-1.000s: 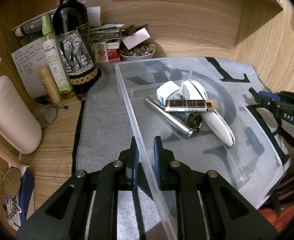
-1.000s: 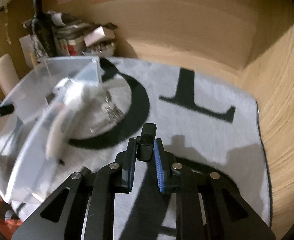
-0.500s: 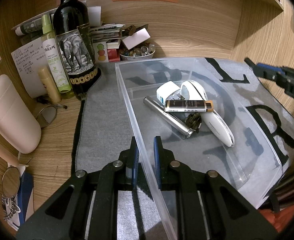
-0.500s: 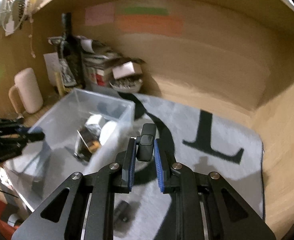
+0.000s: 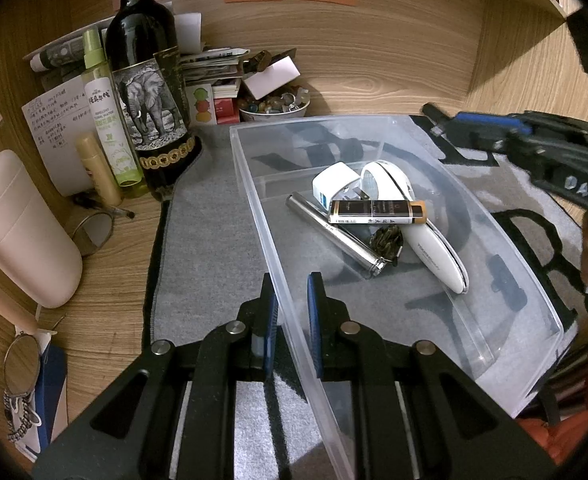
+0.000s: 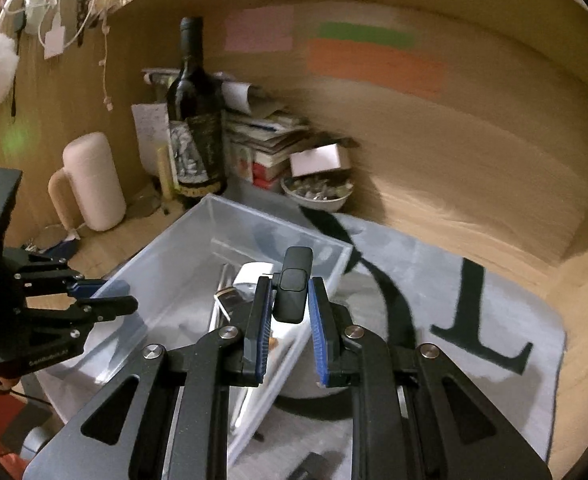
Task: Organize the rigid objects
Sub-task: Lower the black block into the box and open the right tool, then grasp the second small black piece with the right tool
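Note:
My left gripper [image 5: 290, 314] is shut on the left wall of a clear plastic bin [image 5: 314, 122] that stands on a grey mat. In the bin lie a white charger [image 5: 334, 180], a white oval device [image 5: 430, 252], a black and gold box [image 5: 374, 212], a silver tube [image 5: 334, 234] and a small dark clip [image 5: 386, 240]. My right gripper [image 6: 290, 306] is shut on a small black rectangular device [image 6: 294, 288] and hangs above the bin's [image 6: 278, 224] near right side. In the left wrist view that right gripper [image 5: 446, 124] comes in from the right edge.
A wine bottle [image 5: 146, 92], a green spray bottle [image 5: 106, 120], a pale pink jug [image 5: 22, 232], a bowl of stones [image 5: 274, 106] and stacked books crowd the wooden back corner. Another small dark item [image 6: 310, 464] lies on the mat [image 6: 474, 320] near me.
My right gripper rose and swung left with the black device, from over the bare mat to above the bin. The left gripper and the bin stayed put.

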`<act>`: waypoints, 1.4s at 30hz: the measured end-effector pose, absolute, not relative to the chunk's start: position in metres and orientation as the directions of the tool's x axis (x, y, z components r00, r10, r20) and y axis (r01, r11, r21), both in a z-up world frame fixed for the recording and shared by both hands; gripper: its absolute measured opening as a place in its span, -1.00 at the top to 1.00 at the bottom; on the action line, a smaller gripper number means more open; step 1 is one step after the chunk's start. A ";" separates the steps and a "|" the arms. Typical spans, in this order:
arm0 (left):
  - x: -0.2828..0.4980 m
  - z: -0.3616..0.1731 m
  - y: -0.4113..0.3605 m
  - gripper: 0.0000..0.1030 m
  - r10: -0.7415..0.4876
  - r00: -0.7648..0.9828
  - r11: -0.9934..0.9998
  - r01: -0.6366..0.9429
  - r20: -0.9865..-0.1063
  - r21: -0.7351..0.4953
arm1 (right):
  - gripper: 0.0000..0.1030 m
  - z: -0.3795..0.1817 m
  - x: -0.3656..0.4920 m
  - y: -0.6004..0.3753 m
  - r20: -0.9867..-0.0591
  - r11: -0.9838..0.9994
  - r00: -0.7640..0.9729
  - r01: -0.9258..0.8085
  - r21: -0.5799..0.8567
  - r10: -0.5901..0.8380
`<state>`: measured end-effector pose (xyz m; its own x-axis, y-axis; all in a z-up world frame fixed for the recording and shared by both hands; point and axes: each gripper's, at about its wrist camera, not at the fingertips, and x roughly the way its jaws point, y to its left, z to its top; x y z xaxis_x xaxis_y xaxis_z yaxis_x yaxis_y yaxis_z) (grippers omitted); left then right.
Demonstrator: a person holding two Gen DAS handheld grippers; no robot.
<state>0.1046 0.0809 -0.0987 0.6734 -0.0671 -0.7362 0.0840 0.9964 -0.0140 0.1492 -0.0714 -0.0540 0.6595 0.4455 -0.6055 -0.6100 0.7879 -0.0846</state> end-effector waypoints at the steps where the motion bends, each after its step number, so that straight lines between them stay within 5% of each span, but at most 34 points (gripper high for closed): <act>1: 0.105 -0.099 0.081 0.73 -0.067 0.673 0.996 0.084 -0.736 -0.014 | 0.68 -0.056 0.151 -0.069 -0.613 0.784 0.653 -0.615 -0.086 0.445; 21: 0.104 -0.099 0.081 0.73 -0.067 0.674 0.996 0.084 -0.736 -0.014 | 0.63 -0.093 0.176 -0.038 -0.744 0.744 0.527 -0.665 -0.061 0.410; 34: 0.105 -0.099 0.080 0.73 -0.066 0.674 0.996 0.083 -0.736 -0.014 | 0.26 -0.057 0.155 -0.060 -0.668 0.760 0.604 -0.644 -0.088 0.435; 42: 0.105 -0.099 0.080 0.73 -0.066 0.674 0.996 0.084 -0.736 -0.013 | 0.25 -0.041 0.140 -0.084 -0.625 0.783 0.656 -0.612 -0.112 0.423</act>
